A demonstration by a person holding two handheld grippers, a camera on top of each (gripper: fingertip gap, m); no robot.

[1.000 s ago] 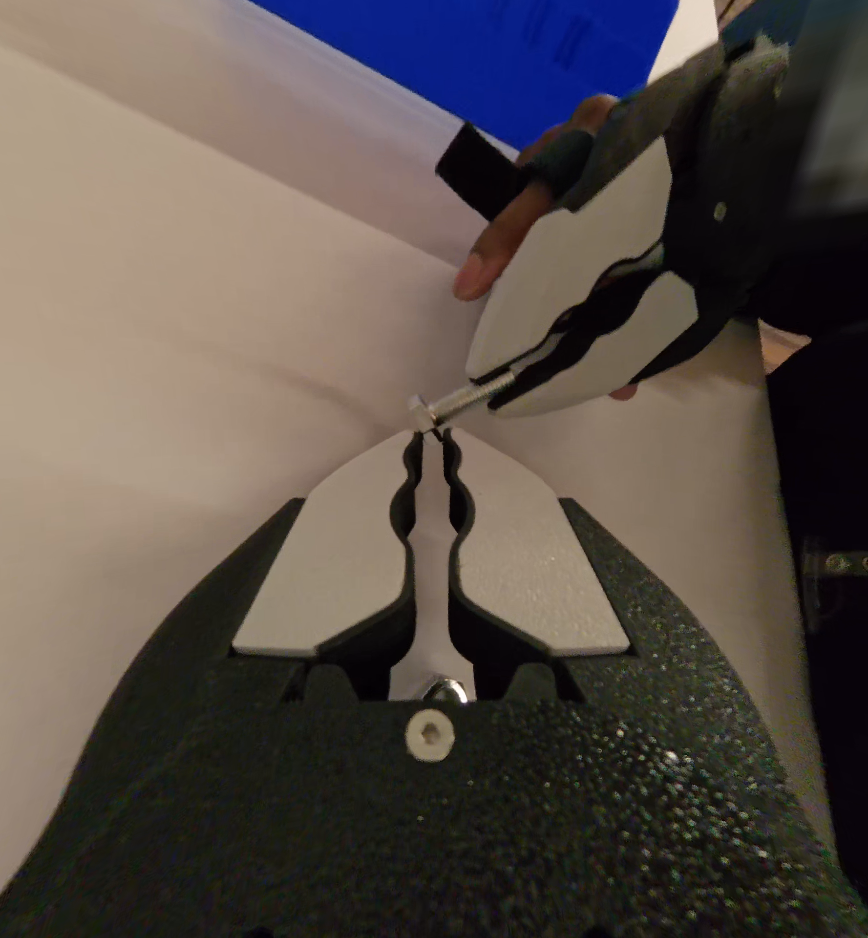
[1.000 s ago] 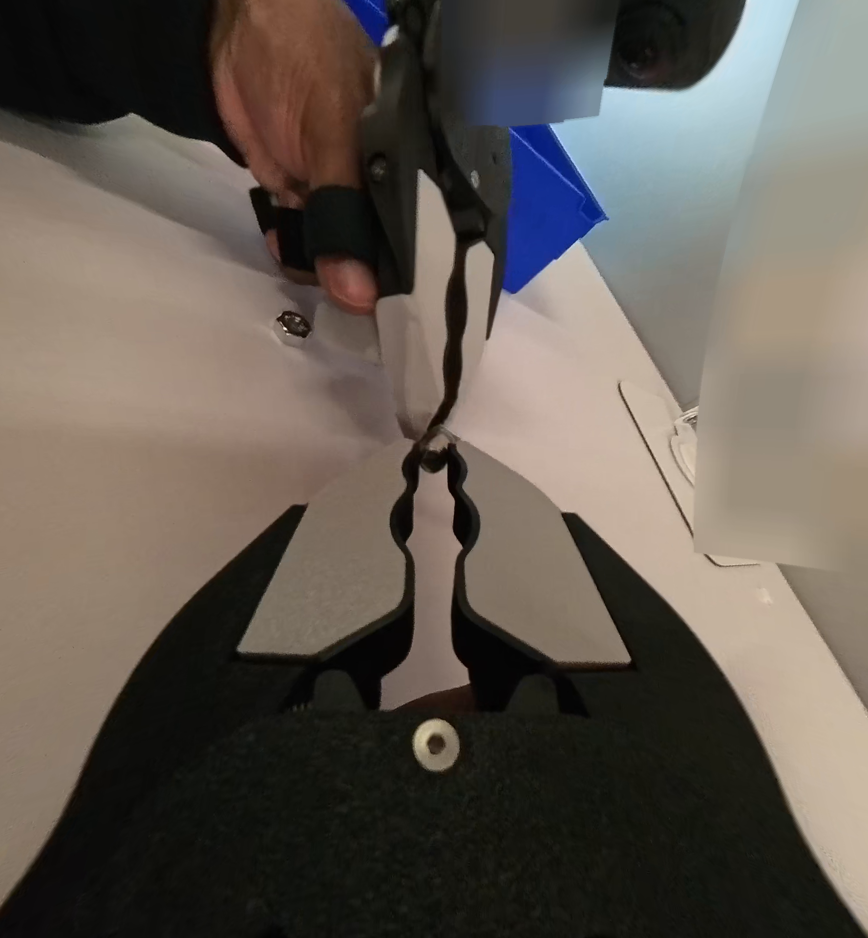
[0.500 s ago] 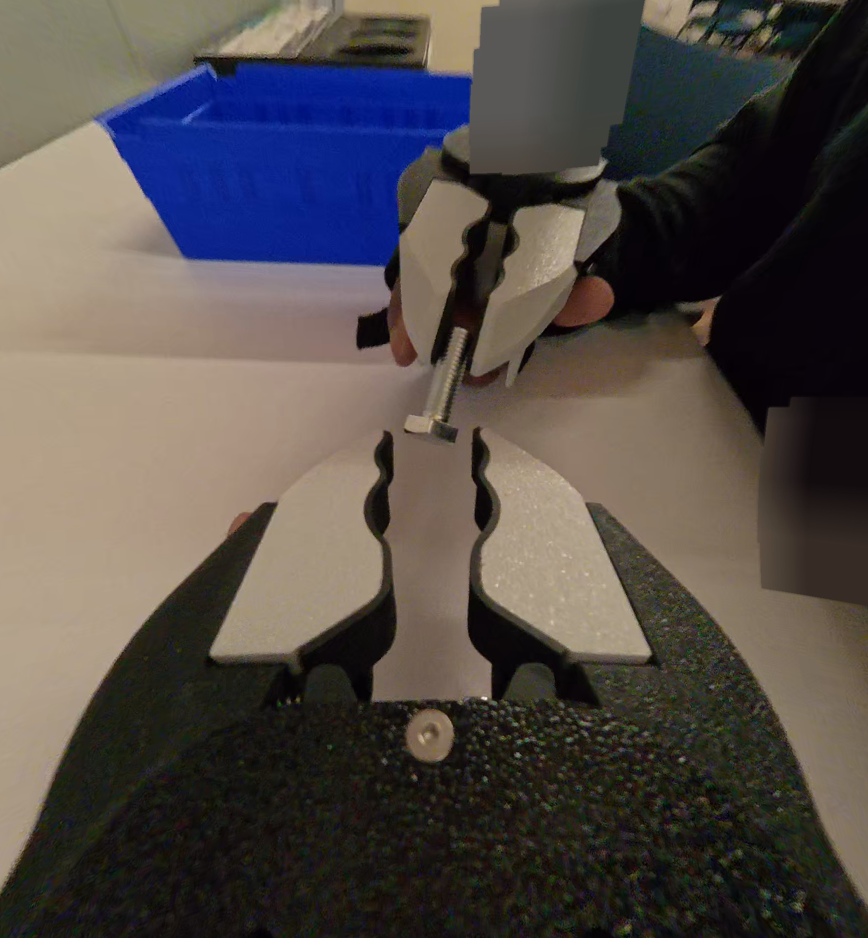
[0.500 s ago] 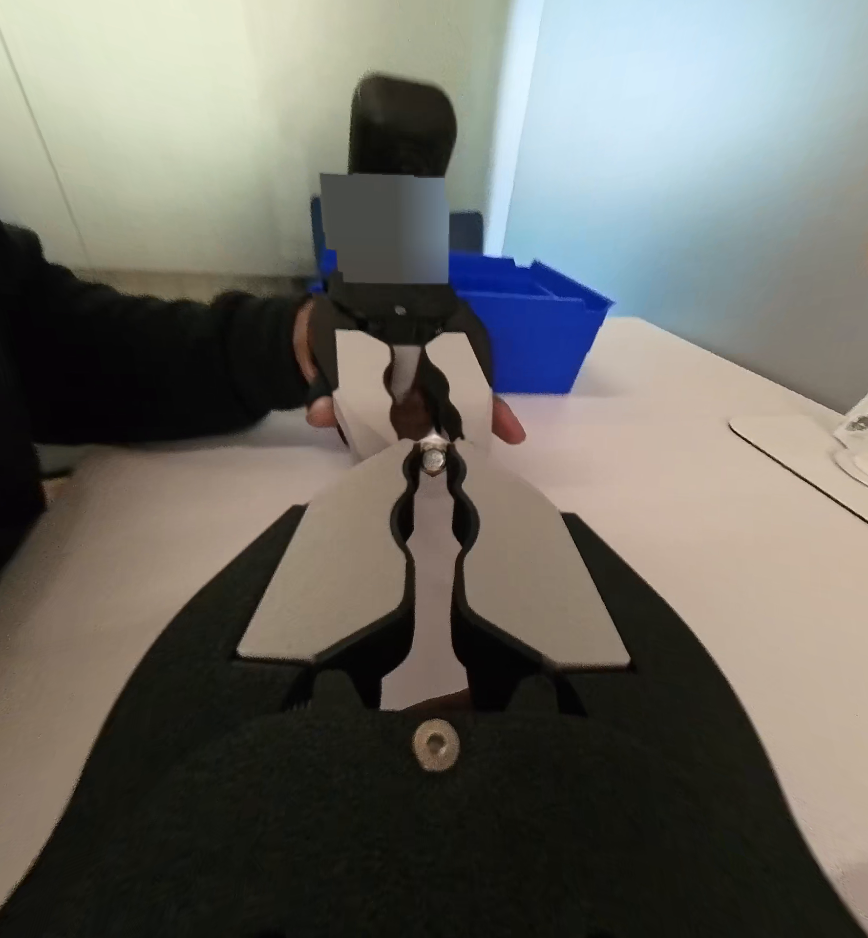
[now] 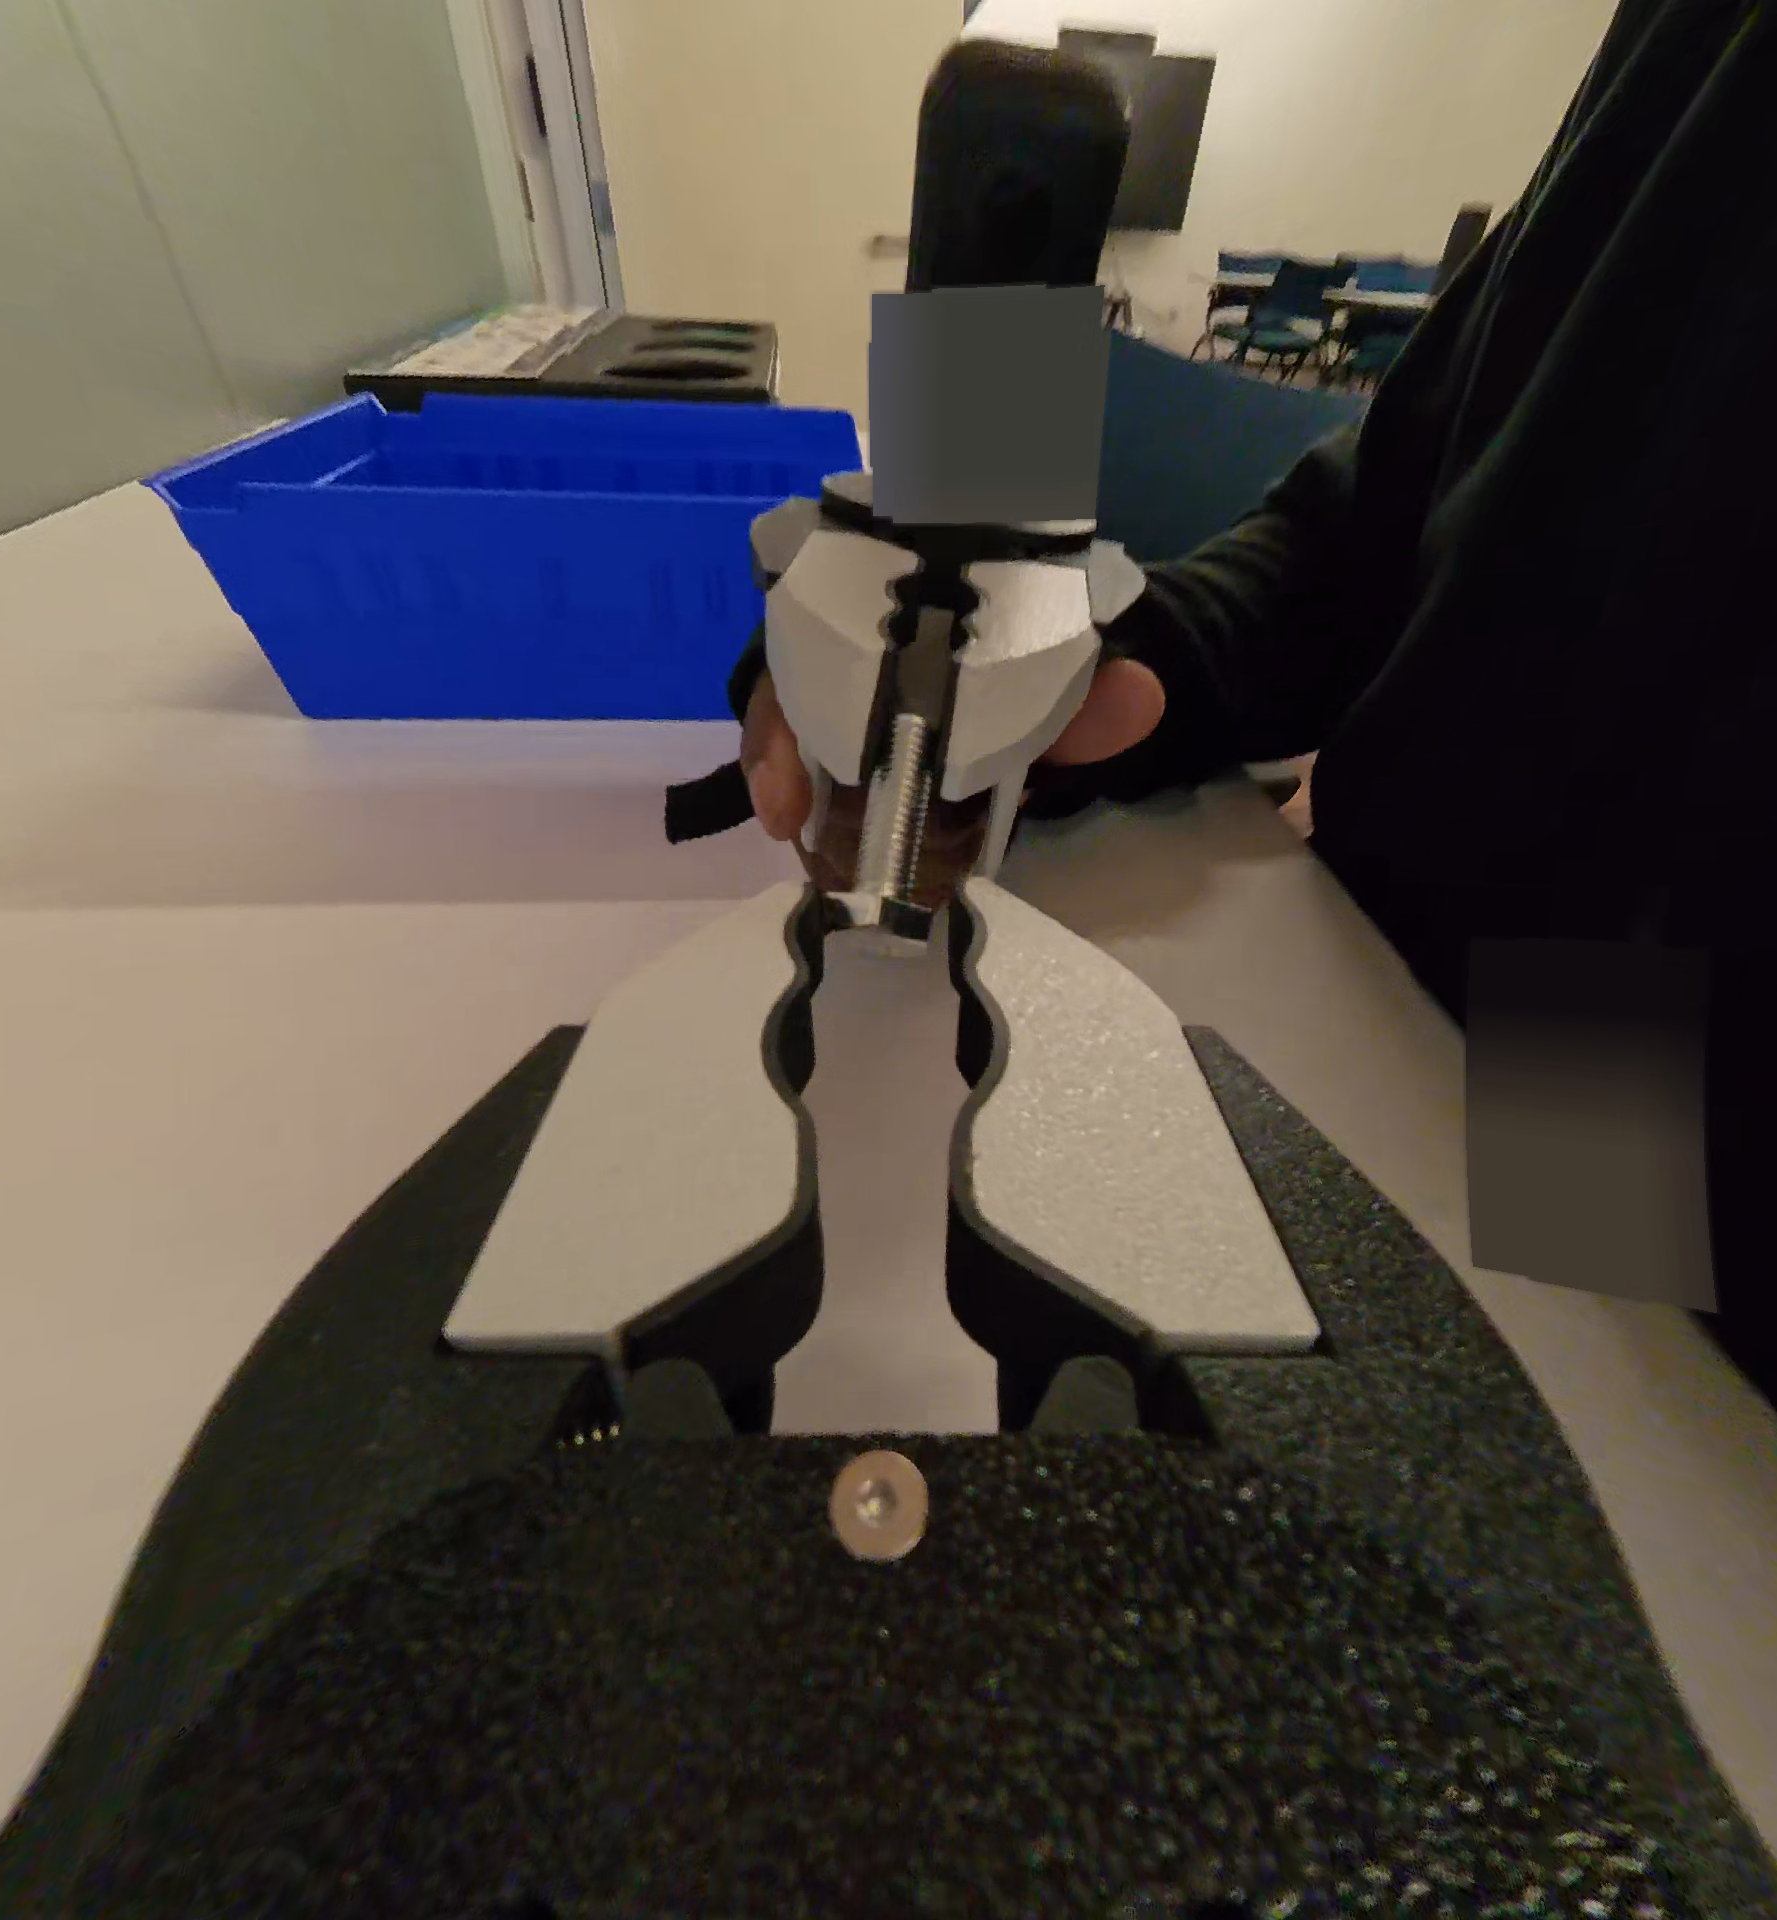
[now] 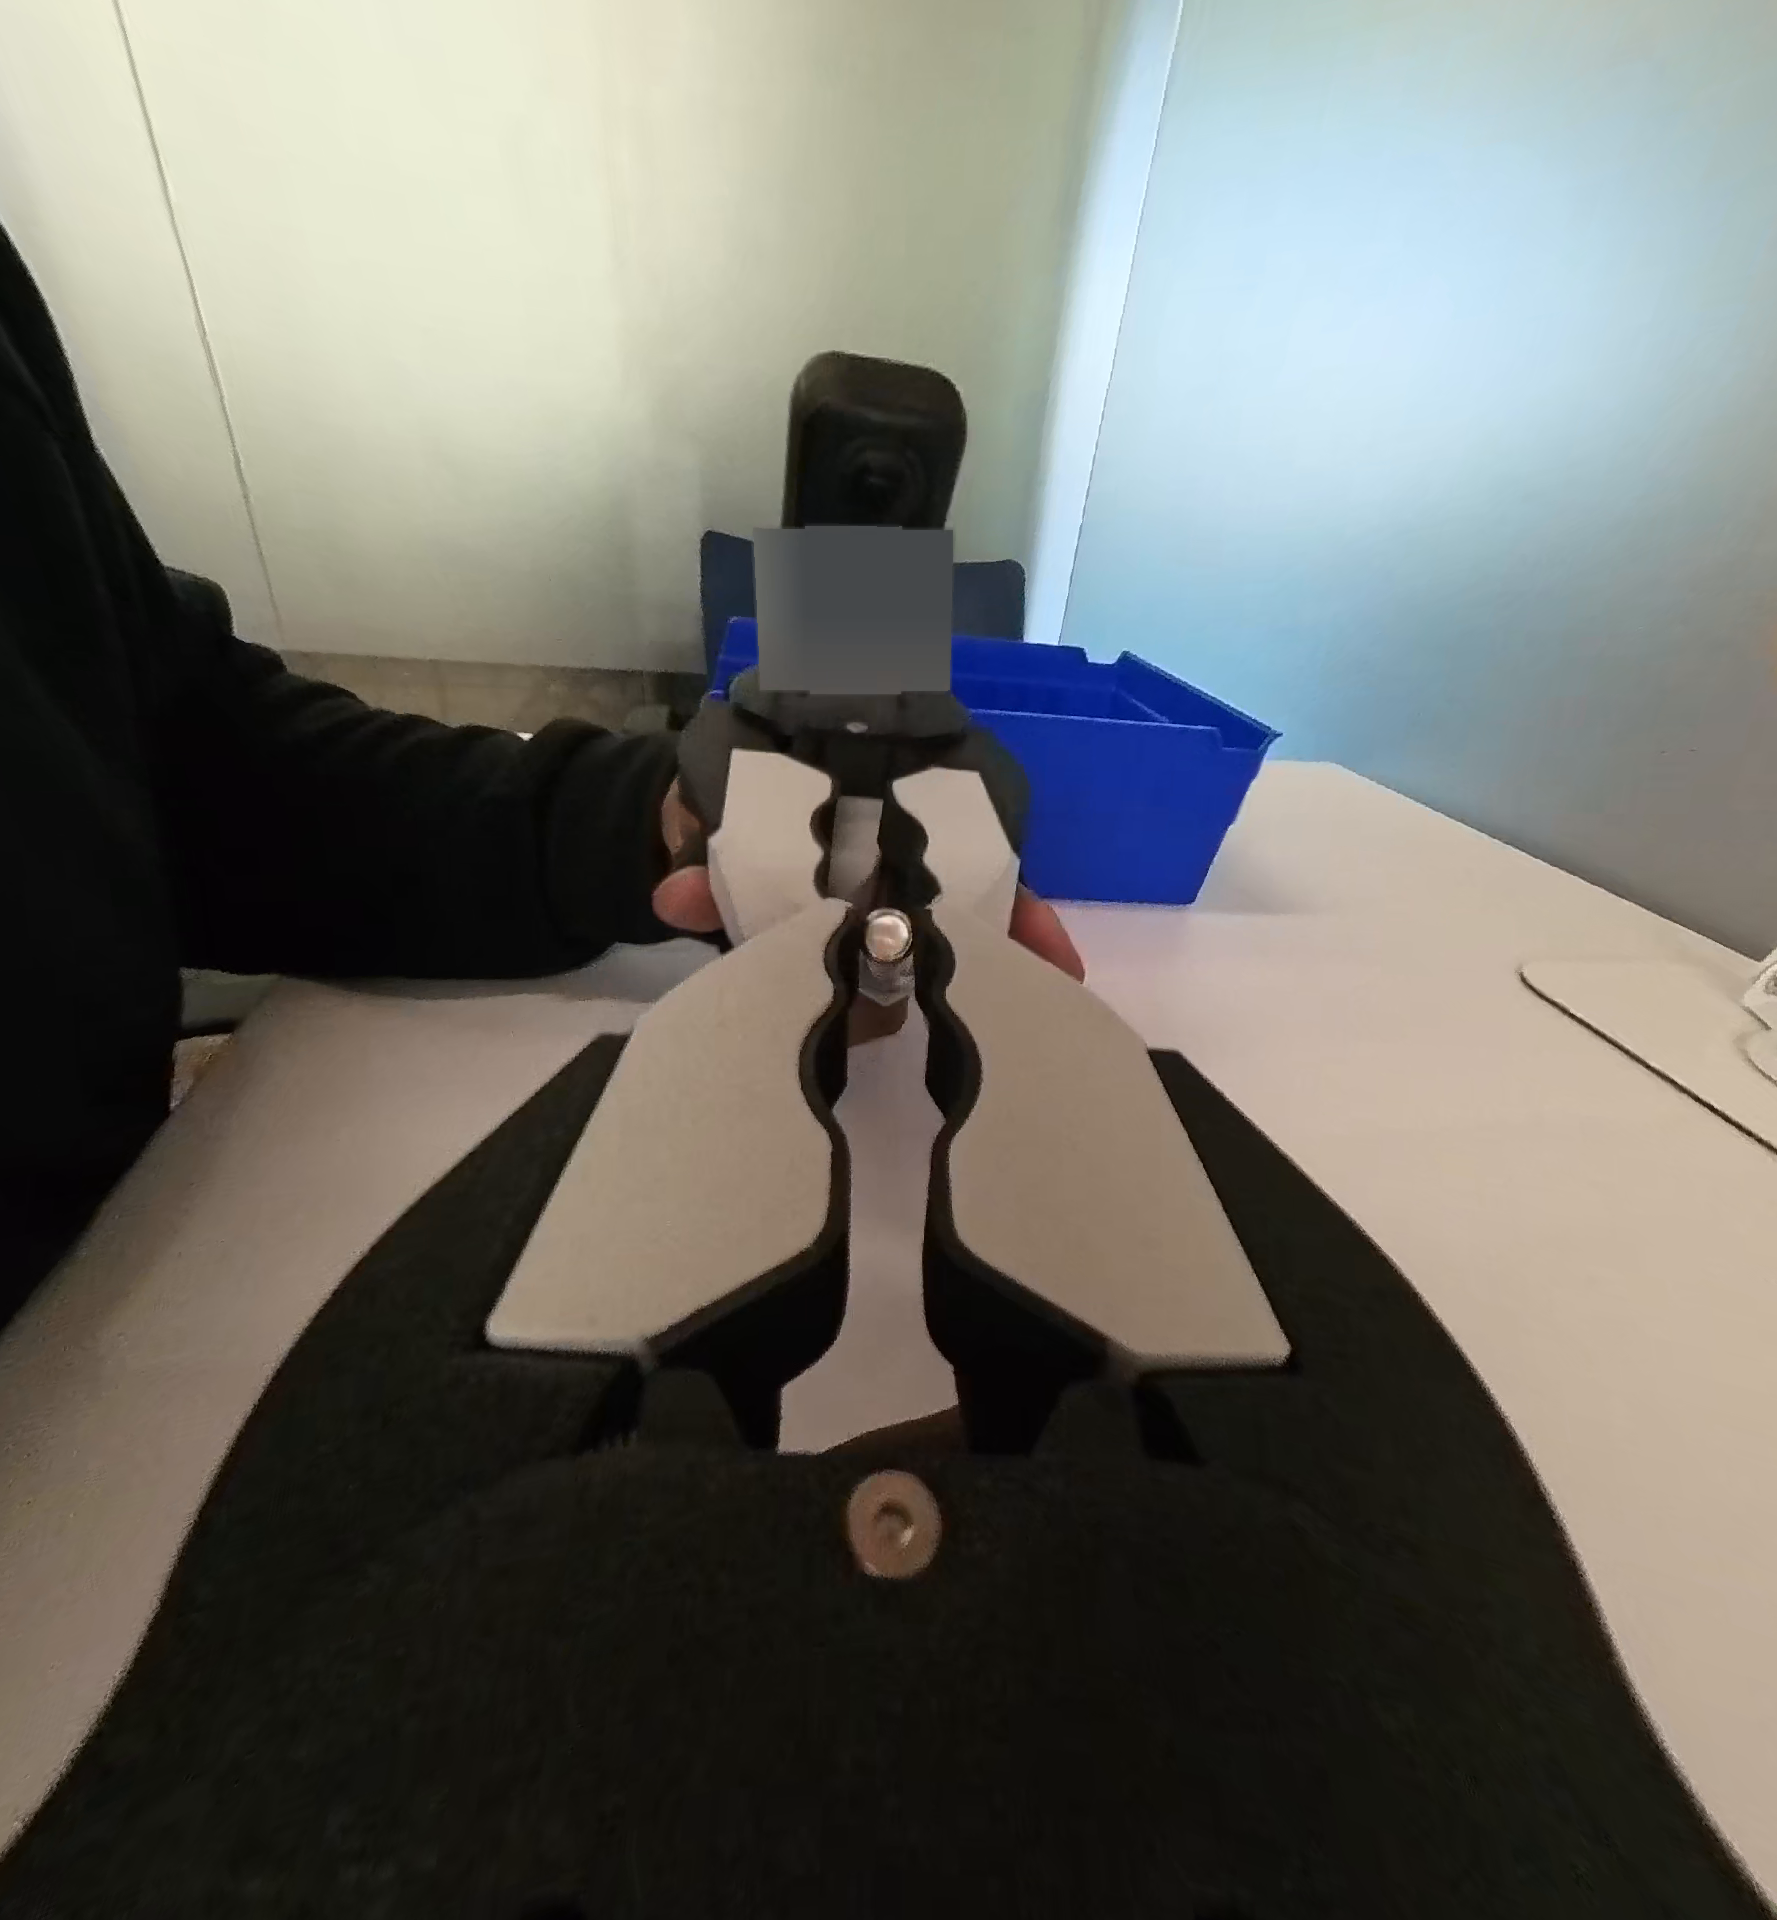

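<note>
Right gripper (image 6: 889, 940) has its two fingers closed narrowly on the threaded shank of a silver bolt (image 5: 894, 821), both pads pressing on it. Seen from the left wrist, the bolt's long axis runs up and down: the plain end is up between the right gripper's fingers and the hex head (image 5: 889, 914) points down. That head sits at the very tips of the left gripper (image 5: 889, 925), whose fingers stand part open with daylight between them; the head lies between the tips, but whether both pads touch it cannot be told. The two grippers face each other tip to tip above the white worktop (image 5: 240, 1039), each held by a hand (image 5: 1112, 717) in a black sleeve (image 6: 344, 821).

A blue bin (image 5: 510, 582) stands behind them toward the far edge of the worktop; only its inner walls and dividers show, and its contents cannot be seen. Behind it, a black tray (image 5: 593, 364) with round hollows rests near the wall. Toward the right edge in the right wrist view lies the flat white base of a lamp (image 6: 1694, 1039). Nothing lies between the grippers and the bin.
</note>
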